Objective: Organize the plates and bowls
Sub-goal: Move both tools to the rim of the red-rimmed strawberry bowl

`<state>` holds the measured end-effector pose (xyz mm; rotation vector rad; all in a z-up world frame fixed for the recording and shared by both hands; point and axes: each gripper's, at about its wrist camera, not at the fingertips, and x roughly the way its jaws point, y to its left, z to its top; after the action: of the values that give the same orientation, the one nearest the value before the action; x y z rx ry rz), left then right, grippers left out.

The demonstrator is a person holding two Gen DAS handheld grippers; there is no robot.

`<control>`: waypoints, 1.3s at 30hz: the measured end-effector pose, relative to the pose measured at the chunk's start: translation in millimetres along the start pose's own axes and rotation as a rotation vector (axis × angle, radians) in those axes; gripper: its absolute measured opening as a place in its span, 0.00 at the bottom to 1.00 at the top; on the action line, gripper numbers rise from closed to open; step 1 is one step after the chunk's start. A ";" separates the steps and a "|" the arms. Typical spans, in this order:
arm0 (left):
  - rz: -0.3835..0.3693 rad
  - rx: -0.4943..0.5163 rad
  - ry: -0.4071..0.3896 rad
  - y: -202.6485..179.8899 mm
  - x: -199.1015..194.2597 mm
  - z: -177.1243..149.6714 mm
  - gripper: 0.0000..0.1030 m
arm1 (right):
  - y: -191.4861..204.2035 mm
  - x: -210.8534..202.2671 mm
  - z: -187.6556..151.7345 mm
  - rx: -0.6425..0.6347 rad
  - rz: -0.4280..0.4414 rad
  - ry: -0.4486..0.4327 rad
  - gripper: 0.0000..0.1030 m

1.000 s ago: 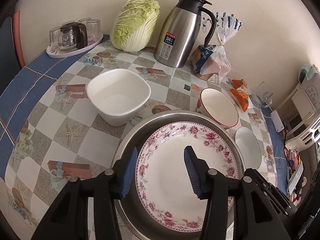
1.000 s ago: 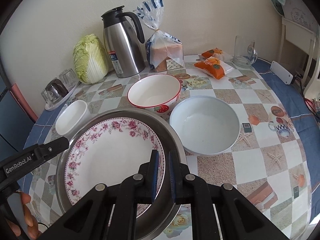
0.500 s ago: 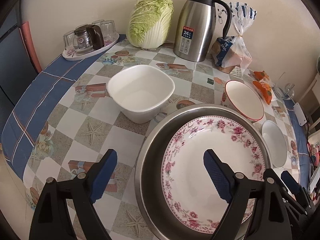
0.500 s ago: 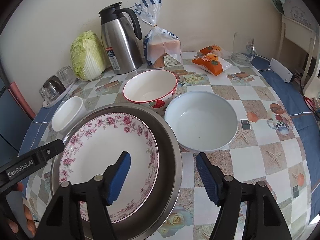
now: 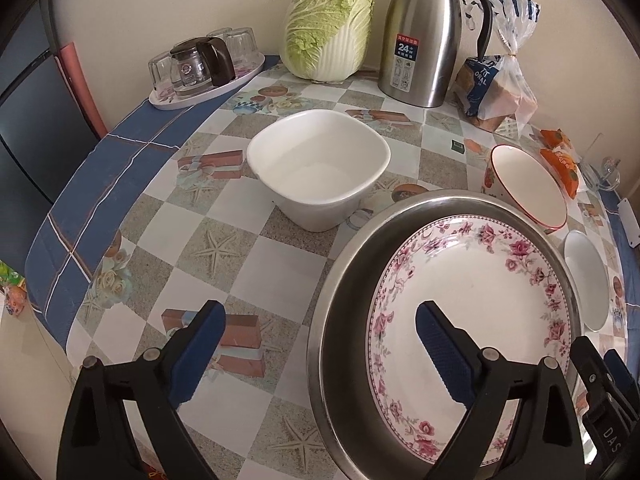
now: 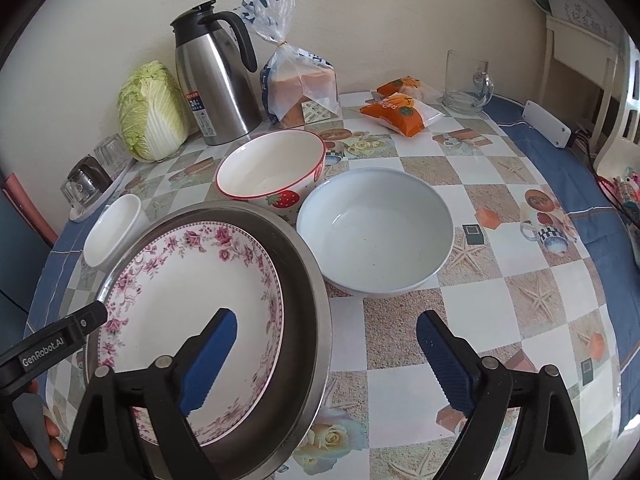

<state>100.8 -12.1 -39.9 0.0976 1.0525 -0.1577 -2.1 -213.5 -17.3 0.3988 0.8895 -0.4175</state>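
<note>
A flowered plate (image 5: 472, 292) (image 6: 188, 300) lies inside a steel basin (image 5: 344, 280) (image 6: 308, 280). A square white bowl (image 5: 320, 168) (image 6: 112, 228) stands left of the basin. A strawberry bowl with a red rim (image 6: 272, 168) (image 5: 528, 188) and a round white bowl (image 6: 376, 232) (image 5: 586, 280) stand behind and right of it. My left gripper (image 5: 320, 352) is open and empty, straddling the basin's left rim from above. My right gripper (image 6: 324, 360) is open and empty, straddling the basin's right rim.
At the back stand a steel thermos jug (image 6: 216, 84), a cabbage (image 5: 328, 24), a bag of bread (image 6: 300, 80), orange snack packs (image 6: 400, 108), a glass mug (image 6: 468, 80) and a tray of glasses (image 5: 204, 68). A white power strip (image 6: 548, 124) lies at the right edge.
Both grippers have opened wide; the right one was shut on the plate's rim a second ago. Both pulled back and left, and the plate stays in the basin.
</note>
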 end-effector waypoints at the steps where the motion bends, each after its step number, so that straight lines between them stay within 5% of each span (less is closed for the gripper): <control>1: -0.001 0.002 -0.002 -0.6 -0.3 -0.1 0.93 | -1.3 0.0 -0.3 0.004 -0.003 -0.002 0.98; 16: -0.017 -0.002 -0.054 -3.1 -1.0 7.8 0.93 | -17.9 -2.9 4.5 0.063 -0.040 -0.061 1.00; 25: 0.017 0.004 -0.186 -5.6 -8.7 11.1 0.93 | -24.8 -4.0 8.1 0.091 -0.054 -0.062 1.00; 39: -0.127 0.099 -0.174 -18.2 -12.0 43.9 0.94 | -24.8 -0.1 27.9 0.040 -0.085 -0.015 1.00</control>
<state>129.4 -35.8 -7.9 0.1045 0.8769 -0.3273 3.6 -248.4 -5.4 0.3950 0.8868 -0.5169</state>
